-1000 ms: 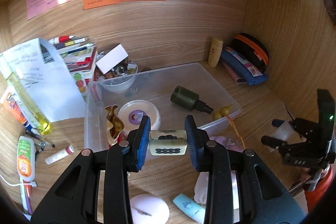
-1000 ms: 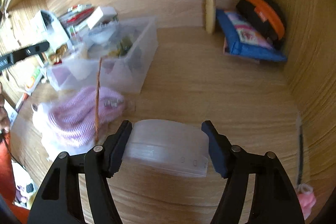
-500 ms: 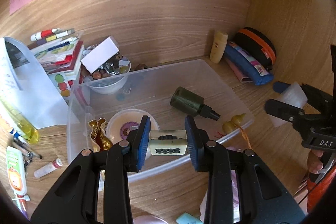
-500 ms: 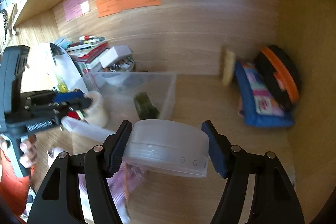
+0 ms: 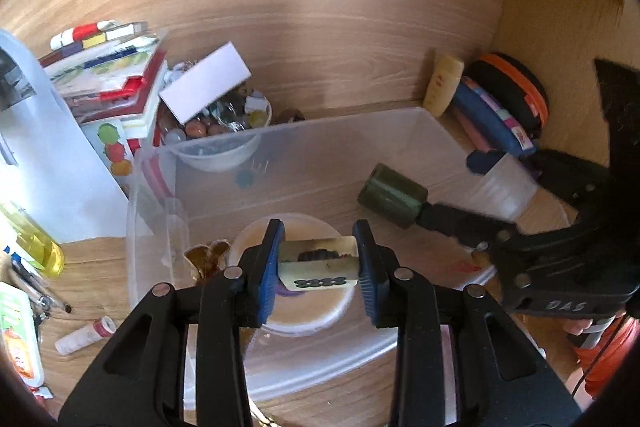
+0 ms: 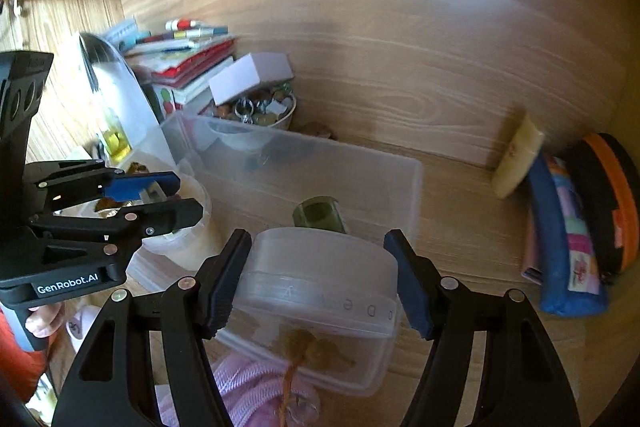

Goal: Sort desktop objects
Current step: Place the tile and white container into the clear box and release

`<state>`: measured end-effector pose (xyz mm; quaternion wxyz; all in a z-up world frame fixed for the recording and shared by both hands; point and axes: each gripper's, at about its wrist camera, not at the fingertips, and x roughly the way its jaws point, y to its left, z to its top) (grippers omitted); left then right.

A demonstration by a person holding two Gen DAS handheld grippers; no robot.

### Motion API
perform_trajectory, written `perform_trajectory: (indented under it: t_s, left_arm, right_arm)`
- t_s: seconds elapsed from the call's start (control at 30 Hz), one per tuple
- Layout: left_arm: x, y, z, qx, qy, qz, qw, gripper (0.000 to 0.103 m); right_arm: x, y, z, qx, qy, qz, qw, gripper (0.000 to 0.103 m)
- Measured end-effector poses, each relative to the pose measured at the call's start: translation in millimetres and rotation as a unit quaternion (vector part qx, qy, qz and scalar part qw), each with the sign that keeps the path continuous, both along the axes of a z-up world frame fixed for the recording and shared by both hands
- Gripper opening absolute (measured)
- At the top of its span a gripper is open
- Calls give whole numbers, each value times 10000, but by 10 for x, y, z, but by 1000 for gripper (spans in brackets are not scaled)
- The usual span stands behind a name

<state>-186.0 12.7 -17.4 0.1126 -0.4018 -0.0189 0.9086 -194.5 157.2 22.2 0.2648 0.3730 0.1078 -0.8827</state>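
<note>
My left gripper (image 5: 318, 261) is shut on a cream mahjong tile (image 5: 318, 263) with black dots. It holds the tile above the clear plastic bin (image 5: 400, 119), over a round cream jar (image 5: 304, 311) inside. My right gripper (image 6: 320, 277) is shut on a translucent round container (image 6: 322, 277), held over the bin's near right corner (image 6: 416, 171). The right gripper also shows in the left wrist view (image 5: 496, 187). The left gripper shows in the right wrist view (image 6: 160, 195). A dark green bottle (image 5: 390, 195) lies in the bin.
A bowl of small trinkets (image 5: 222, 131) and stacked books (image 5: 108, 75) stand behind the bin. A cream tube (image 5: 444, 85), blue pouch (image 5: 496, 119) and black-orange case (image 5: 516, 95) sit at the right wall. A yellow bottle (image 5: 32, 243) and small tube (image 5: 84, 335) lie left. A pink cloth (image 6: 248, 391) lies in front.
Both grippers have moved forward over the bin. The left carried the tile above the round jar. The right swung left with its container to the bin's right corner.
</note>
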Motion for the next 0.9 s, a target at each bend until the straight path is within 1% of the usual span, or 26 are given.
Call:
perform_trajectory:
  t_s: [0.07,0.17,0.3,0.37,0.4,0.43,0.47,0.5,0.53,0.63,0.73,0.9]
  left_arm:
    - [0,-21,7,55,-31,-12,10000,35]
    - [-12,-51,10,155,-79,-6,9998,42]
    - [8,-76,37,262,-58,-24,9996,48]
    - [20,-85,54,296,-28,-20,9996,55]
    - [27,-87,64,317,11,-22,9995,55]
    - [35,-92,72,322,33,-25,9995,55]
    - [42,-96,82,313,59,-12,9995,56]
    - [56,-100,96,284,102,23,9995,56]
    - [68,-110,106,275,136,35,9995,57]
    - [106,-142,160,288,243,74,9993,60]
    - [150,-172,217,216,389,187,9988,65]
    - [255,-224,340,242,511,294,9980,66]
  right_arm:
    - [-31,-39,-54,70,-32,34,10000,65]
    - [-83,-107,-141,170,-126,106,9997,65]
    - [-116,-162,-237,303,-200,174,9992,65]
    - [-90,-191,-253,414,-137,198,9989,65]
    - [-69,-207,-260,467,-96,226,9986,65]
    - [-50,-209,-256,493,-56,228,9985,65]
    - [-24,-215,-236,509,13,243,9984,71]
    - [-8,-226,-217,523,32,273,9983,75]
    - [3,-232,-203,536,59,279,9982,76]
    - [68,-254,-150,620,234,264,9975,77]
    - [138,-259,-123,738,320,246,9965,77]
    - [226,-181,-67,762,352,119,9964,78]
